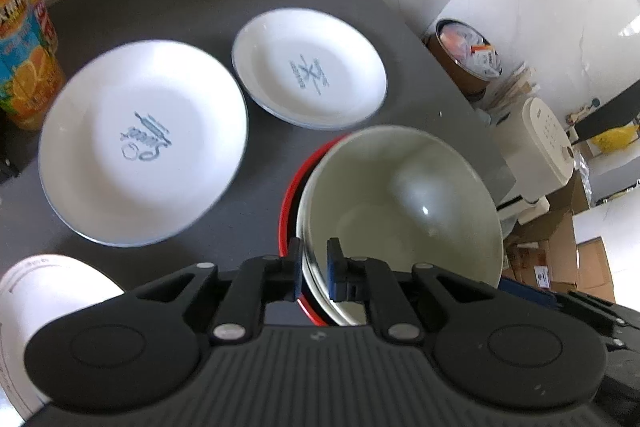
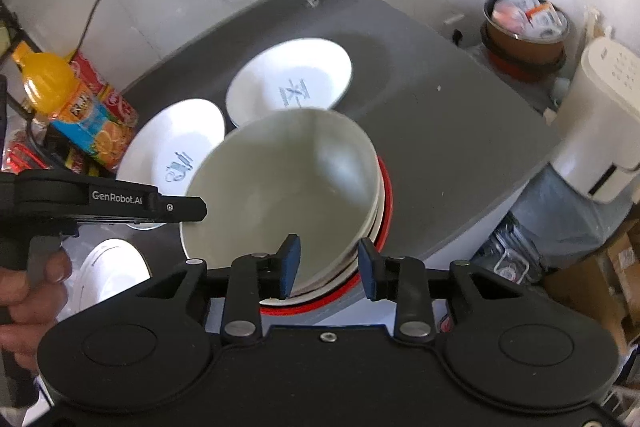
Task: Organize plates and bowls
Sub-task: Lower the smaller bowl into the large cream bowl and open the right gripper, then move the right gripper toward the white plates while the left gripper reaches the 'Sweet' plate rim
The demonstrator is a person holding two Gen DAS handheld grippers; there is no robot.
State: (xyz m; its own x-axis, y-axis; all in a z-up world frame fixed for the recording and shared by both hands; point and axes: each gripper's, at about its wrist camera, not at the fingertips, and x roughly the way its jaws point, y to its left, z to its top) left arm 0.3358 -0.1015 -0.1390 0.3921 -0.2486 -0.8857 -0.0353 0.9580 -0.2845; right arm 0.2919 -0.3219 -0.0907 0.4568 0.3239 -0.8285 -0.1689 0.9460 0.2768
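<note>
Beyond bowl stack (image 1: pixel 400 203): two plates (image 1: pixel 144 143), juice bottle (image 1: pixel 24 39) left.

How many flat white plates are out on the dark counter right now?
2. The larger plate lies to the left near the juice bottle; the smaller plate sits farther back, with perhaps another stacked under it. The stacked bowls may hide more.

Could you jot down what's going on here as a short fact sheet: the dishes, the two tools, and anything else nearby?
Surface: dark grey counter
Plates: two white plates, one larger, one smaller, lying side by side
Bowls: cream bowl nested in a red bowl
Left hand-held gripper: shut on the cream bowl's rim
Right hand-held gripper: open, straddling the stack's rim
Nearby: orange juice bottle
</note>
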